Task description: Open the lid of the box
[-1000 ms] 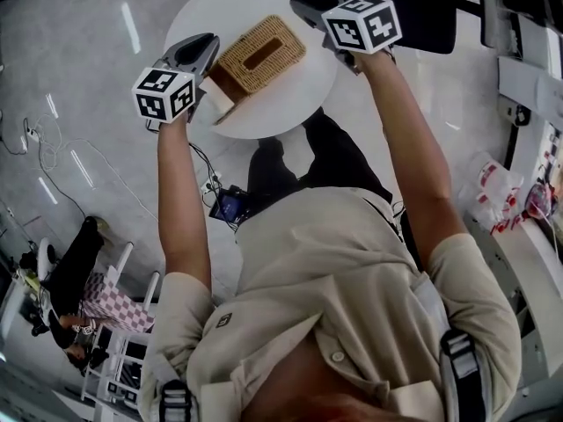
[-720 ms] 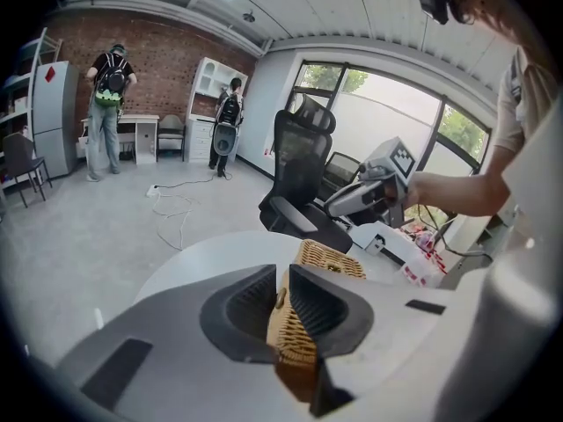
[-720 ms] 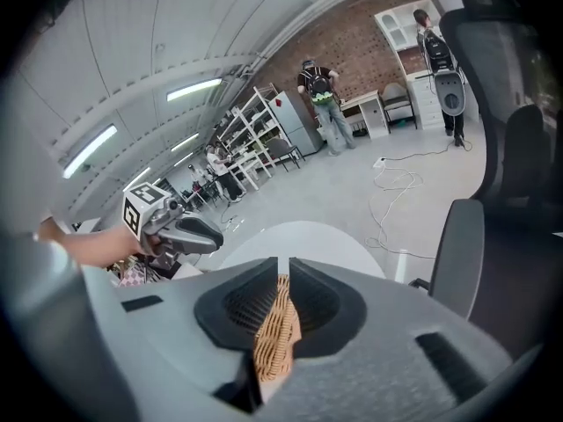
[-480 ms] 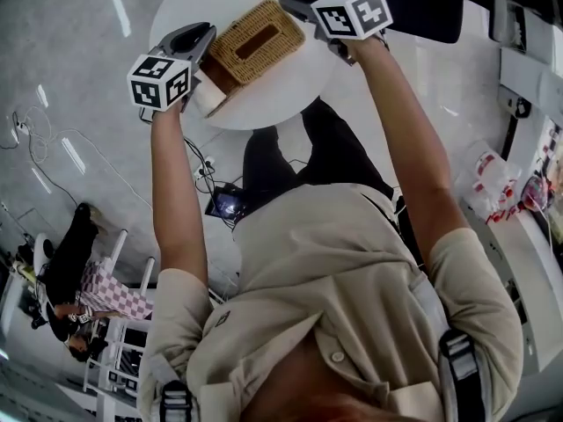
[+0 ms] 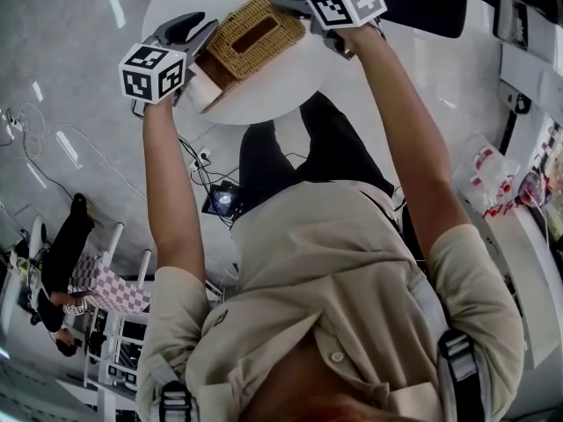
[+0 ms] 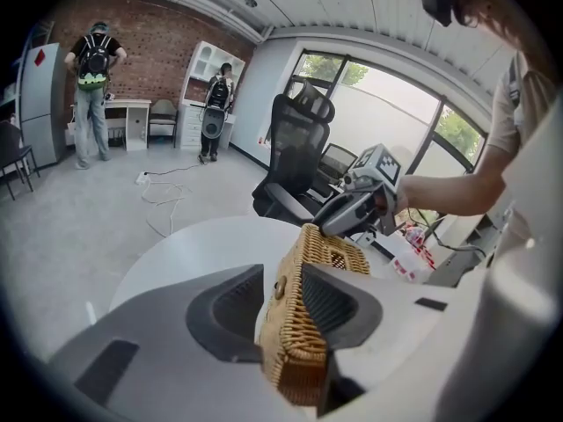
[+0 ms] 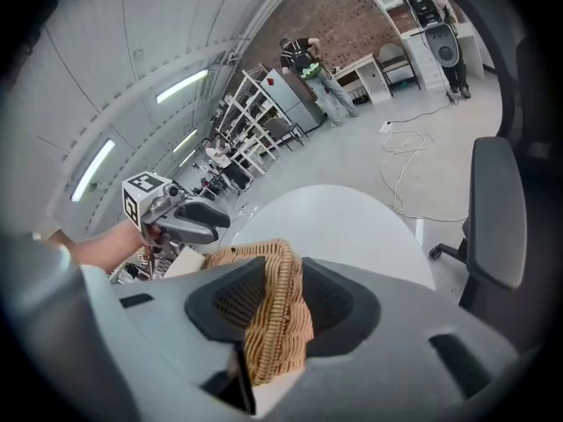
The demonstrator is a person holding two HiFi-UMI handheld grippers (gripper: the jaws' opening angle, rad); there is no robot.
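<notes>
Release is in hand: the wicker box [image 5: 255, 33], on the round table [image 5: 264, 108], is clamped at one end by the left gripper [image 6: 283, 306]. At the right gripper [image 7: 274, 310] the jaws are opening around the opposite rim. A fresh hold on the lid is probably required next.

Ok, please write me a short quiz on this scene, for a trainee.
1. True or false: the table under the box is square.
2. The box is made of: A wicker, B metal, C glass.
3. How many grippers have the box between their jaws?
Key: 1 false, it is round. 2 A. 3 Two: the left gripper grips it; the right gripper has its jaws opening round it.
</notes>
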